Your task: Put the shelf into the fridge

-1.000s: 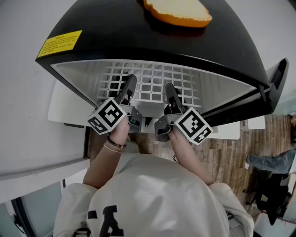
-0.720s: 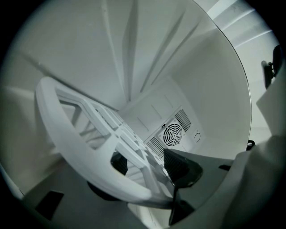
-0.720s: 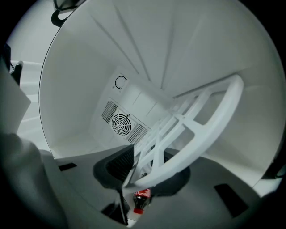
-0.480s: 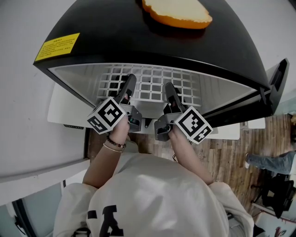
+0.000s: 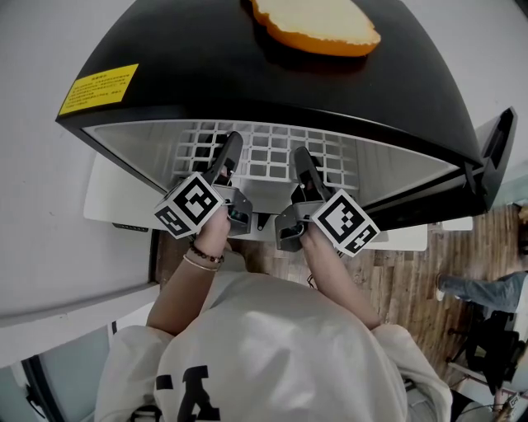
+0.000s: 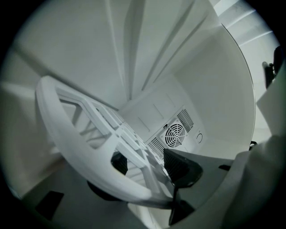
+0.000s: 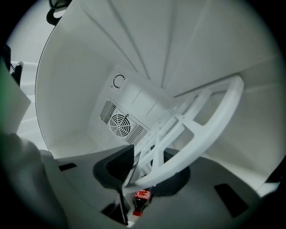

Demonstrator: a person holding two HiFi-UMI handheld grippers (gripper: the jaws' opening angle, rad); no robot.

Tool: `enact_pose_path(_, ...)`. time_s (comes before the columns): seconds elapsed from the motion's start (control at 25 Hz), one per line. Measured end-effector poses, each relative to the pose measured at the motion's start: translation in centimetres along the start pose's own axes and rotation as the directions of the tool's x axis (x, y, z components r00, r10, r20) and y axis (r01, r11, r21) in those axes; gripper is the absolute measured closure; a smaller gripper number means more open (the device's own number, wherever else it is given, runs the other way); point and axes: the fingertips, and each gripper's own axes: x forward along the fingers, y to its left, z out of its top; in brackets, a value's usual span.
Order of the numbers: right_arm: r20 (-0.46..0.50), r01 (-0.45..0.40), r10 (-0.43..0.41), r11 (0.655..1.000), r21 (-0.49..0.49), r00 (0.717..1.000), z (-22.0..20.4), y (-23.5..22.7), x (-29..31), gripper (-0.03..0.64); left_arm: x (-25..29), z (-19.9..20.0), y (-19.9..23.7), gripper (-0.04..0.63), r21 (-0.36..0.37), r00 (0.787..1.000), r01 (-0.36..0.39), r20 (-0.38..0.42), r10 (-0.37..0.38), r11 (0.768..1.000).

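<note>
A white grid shelf (image 5: 272,153) lies level inside the open black fridge (image 5: 231,66), its front edge towards me. My left gripper (image 5: 230,147) is shut on the shelf's front rail on the left. My right gripper (image 5: 300,157) is shut on the same rail on the right. In the left gripper view the shelf's thick white rim (image 6: 85,147) runs between the dark pads, and that gripper (image 6: 147,166) clamps it. In the right gripper view the rim (image 7: 201,138) passes between the pads of that gripper (image 7: 145,172) in the same way.
An orange-rimmed dish (image 5: 318,21) sits on the fridge top beside a yellow label (image 5: 97,84). The fridge door (image 5: 495,157) stands open at the right. A round fan grille (image 7: 119,124) is on the back wall. A red-capped bottle (image 7: 141,199) lies below the shelf.
The view has shifted slightly, and a little more of the grid shows under the fridge's top edge. Both grippers keep their hold on the front rail.
</note>
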Motion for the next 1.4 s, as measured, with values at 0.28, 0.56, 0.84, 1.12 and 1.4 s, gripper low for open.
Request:
enact_pose_path(0.28,-0.002,0.001,-0.001,1.000,0.005,1.000,0.1,0.0,0.2,0.485,0.2,0.0,0.0,0.337,-0.001,1.000,0.000,0.000,0.000,1.000)
enact_pose_path(0.56,-0.005,-0.002,0.002,1.000,0.011,1.000,0.1,0.0,0.3,0.486,0.4,0.1,0.1,0.337,0.000,1.000,-0.002,0.001,0.002,1.000)
enact_pose_path(0.84,0.000,0.003,-0.003,1.000,0.007,1.000,0.2,-0.1,0.3,0.486,0.4,0.0,0.1,0.337,-0.005,1.000,-0.005,-0.007,0.005,1.000)
enact_pose_path(1.12,0.022,-0.029,0.031,0.997,-0.071,0.999,0.1,0.3,0.3,0.483,0.2,0.1,0.1,0.329,0.008,1.000,0.002,0.002,-0.002,1.000)
enact_pose_path(1.4,-0.014,-0.100,0.100,0.991,-0.094,0.995,0.1,1.0,-0.1,0.394,-1.8,0.9,-0.9,0.316,0.072,0.999,0.014,0.047,-0.017,0.997)
